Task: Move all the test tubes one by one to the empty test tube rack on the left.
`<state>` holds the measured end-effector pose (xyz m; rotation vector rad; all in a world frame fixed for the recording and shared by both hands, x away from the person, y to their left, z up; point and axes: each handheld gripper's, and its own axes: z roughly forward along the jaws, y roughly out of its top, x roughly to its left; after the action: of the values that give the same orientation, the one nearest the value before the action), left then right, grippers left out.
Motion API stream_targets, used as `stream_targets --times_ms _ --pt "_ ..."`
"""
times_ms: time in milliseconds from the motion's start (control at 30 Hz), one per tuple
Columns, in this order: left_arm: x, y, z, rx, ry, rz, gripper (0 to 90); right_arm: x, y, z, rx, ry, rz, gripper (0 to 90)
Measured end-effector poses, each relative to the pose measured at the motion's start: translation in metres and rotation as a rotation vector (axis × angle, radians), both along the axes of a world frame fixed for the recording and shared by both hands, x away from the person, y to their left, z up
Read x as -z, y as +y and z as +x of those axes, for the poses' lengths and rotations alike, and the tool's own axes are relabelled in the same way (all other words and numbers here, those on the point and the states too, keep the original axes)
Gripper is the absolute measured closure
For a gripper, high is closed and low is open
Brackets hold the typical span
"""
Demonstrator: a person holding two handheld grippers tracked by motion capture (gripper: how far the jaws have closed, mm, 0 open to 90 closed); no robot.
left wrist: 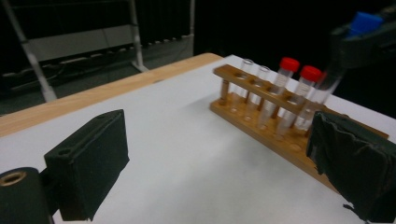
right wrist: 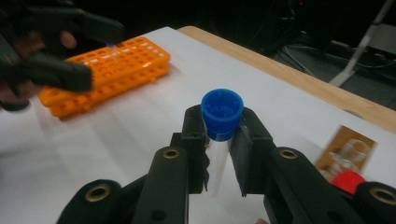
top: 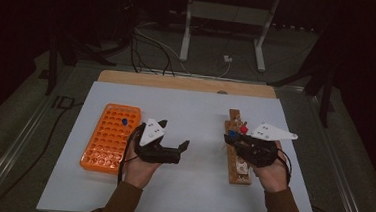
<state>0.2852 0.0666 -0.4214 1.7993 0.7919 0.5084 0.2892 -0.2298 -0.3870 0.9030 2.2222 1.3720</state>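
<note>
Right gripper (top: 235, 138): clamped on blue-capped tube (top: 231, 133), over wooden rack (top: 236, 159).
Left gripper (left wrist: 210, 158): jaws apart, empty, facing red-capped tubes (left wrist: 299, 91).
Right gripper view: pads below blue cap (right wrist: 222, 112), keeping tube upright for likely transfer to orange rack (right wrist: 116, 70).

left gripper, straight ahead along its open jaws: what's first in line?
Probably the wooden rack with the red-capped tubes, ahead and to the right of the left gripper. Bare white table lies before it; depth is unclear, so it may pass beside the rack's end.
</note>
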Motion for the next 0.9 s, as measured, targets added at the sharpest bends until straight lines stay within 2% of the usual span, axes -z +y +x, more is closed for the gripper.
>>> stream_targets --times_ms 233,333,467,567,700,733,767,900 --pt "0.008 -0.030 -0.003 0.045 -0.016 0.040 15.8 0.002 0.024 0.003 -0.040 0.016 0.003 76.4" --pt "0.010 -0.038 -0.003 0.057 -0.015 0.046 16.5 0.002 0.032 0.003 -0.053 0.023 0.010 76.4" --pt "0.013 -0.045 -0.005 0.070 -0.019 0.059 22.0 0.004 0.038 0.003 -0.063 0.030 0.012 76.4" --pt "0.013 -0.048 -0.006 0.083 -0.023 0.055 32.4 0.005 0.041 0.003 -0.073 0.034 0.015 76.4" --pt "0.014 -0.051 -0.007 0.107 -0.032 0.051 49.8 0.005 0.045 0.003 -0.081 0.035 0.020 76.4" --pt "0.015 -0.051 -0.007 0.110 -0.034 0.050 56.8 0.006 0.046 0.002 -0.086 0.039 0.020 76.4" --pt "0.015 -0.051 -0.007 0.111 -0.033 0.048 56.8 0.006 0.046 0.002 -0.086 0.039 0.020 76.4" --pt "0.015 -0.052 -0.007 0.118 -0.029 0.050 66.8 0.006 0.048 0.002 -0.092 0.040 0.022 76.4"
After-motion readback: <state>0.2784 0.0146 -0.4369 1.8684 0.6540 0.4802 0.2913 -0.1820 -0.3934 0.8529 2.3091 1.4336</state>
